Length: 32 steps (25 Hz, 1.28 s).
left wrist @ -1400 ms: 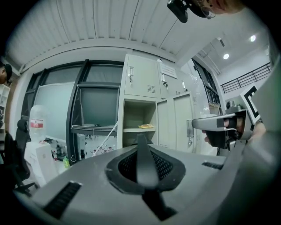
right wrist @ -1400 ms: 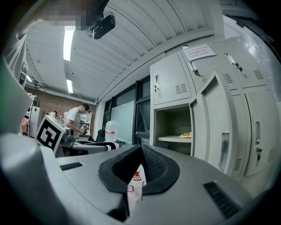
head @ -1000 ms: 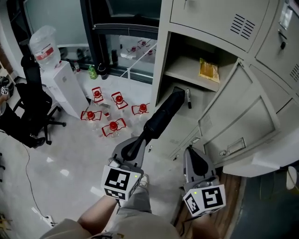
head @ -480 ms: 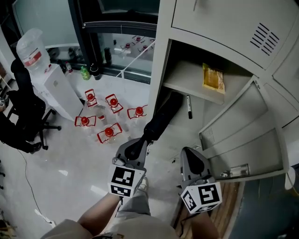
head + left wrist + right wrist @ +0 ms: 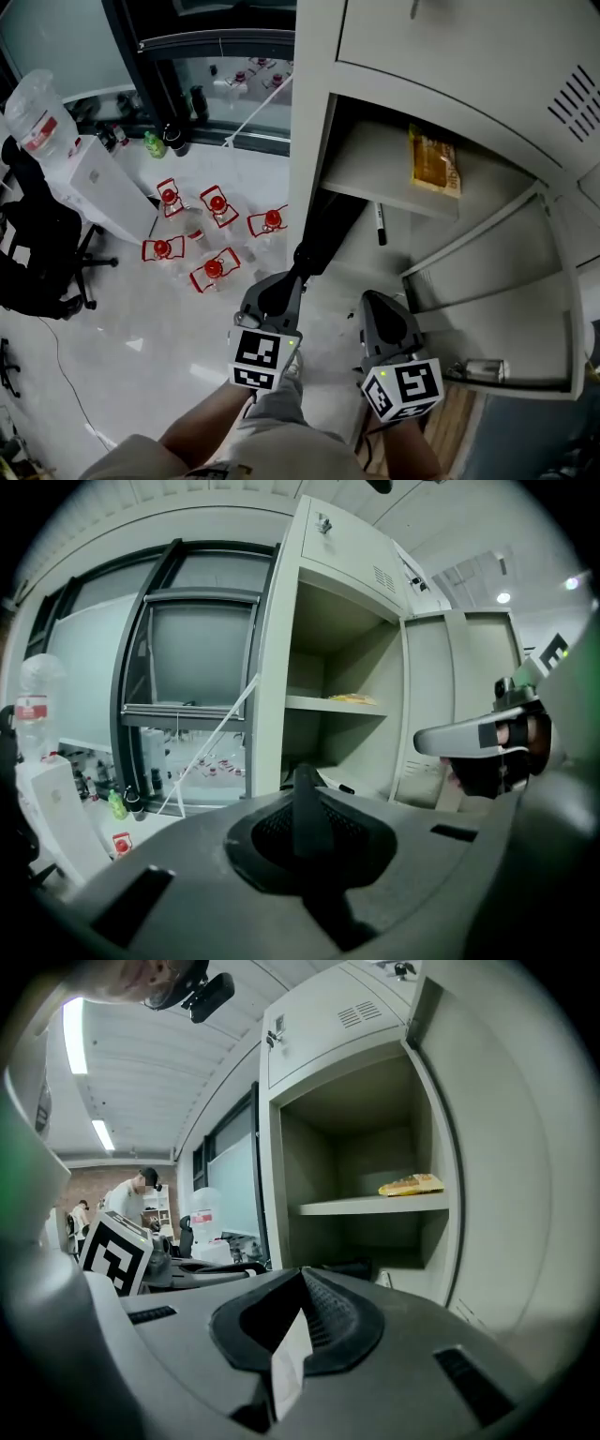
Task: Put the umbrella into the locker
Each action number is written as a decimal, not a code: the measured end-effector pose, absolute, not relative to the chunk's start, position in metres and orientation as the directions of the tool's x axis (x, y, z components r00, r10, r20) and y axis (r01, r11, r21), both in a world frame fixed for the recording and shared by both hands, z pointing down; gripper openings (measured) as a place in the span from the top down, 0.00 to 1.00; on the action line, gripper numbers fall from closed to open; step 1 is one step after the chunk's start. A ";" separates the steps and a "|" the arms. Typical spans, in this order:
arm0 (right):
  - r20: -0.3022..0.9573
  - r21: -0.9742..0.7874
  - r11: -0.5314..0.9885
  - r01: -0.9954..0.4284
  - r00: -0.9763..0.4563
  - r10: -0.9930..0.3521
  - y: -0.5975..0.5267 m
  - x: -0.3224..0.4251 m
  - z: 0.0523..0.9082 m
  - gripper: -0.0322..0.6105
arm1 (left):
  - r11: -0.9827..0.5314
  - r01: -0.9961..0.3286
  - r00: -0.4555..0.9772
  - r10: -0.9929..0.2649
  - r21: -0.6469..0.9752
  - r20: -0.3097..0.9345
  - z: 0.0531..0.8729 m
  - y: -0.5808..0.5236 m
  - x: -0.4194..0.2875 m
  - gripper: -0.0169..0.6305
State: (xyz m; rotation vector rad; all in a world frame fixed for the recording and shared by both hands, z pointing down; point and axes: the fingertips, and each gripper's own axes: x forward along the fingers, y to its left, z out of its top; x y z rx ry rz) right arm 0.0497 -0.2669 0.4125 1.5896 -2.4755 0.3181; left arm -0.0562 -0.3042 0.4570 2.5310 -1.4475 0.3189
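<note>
- Umbrella is black, folded up, and pinched at its near end by the left gripper, jaws clamped hard on it with basically no gap.
- The umbrella runs straight out ahead of those jaws. Its far end is already inside the locker, in the lower compartment under the shelf.
- From the left gripper view it's just a dark ridge poking out from between the jaws toward that open compartment.
- The right gripper sits just to the right of the left one, jaws pressed together at the tips. A pale sliver shows along the seam, no idea what it is.
- It's apart from the umbrella and aimed at the same opening.
- A yellow packet lies on the shelf, above and ahead of both sets of jaws, a bit right of the umbrella's far end.
- A black marker lies on the compartment floor ahead of the right jaws, just beside the umbrella's right side; can't tell if they touch.
- The door hangs open off to the right of the right jaws.
- Left of the left jaws, down on the floor, there's a bunch of red-capped bottles. Further out are a white water dispenser and a black office chair.
</note>
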 end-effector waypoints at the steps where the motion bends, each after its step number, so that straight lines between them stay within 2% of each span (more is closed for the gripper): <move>1: 0.273 -0.084 0.397 -0.914 -0.404 -0.873 -0.271 0.050 0.414 0.94 | -0.501 -0.863 0.498 -0.818 0.070 0.288 0.458 -0.308 -0.053 0.96; 11: 0.306 -0.103 0.320 -0.942 -0.337 -0.890 -0.294 0.065 0.422 0.94 | -0.530 -0.844 0.531 -0.801 0.086 0.277 0.467 -0.349 -0.016 0.96; 32: 0.334 -0.155 0.307 -0.939 -0.343 -0.878 -0.338 0.101 0.435 0.94 | -0.504 -0.862 0.488 -0.799 0.053 0.350 0.505 -0.420 0.058 0.95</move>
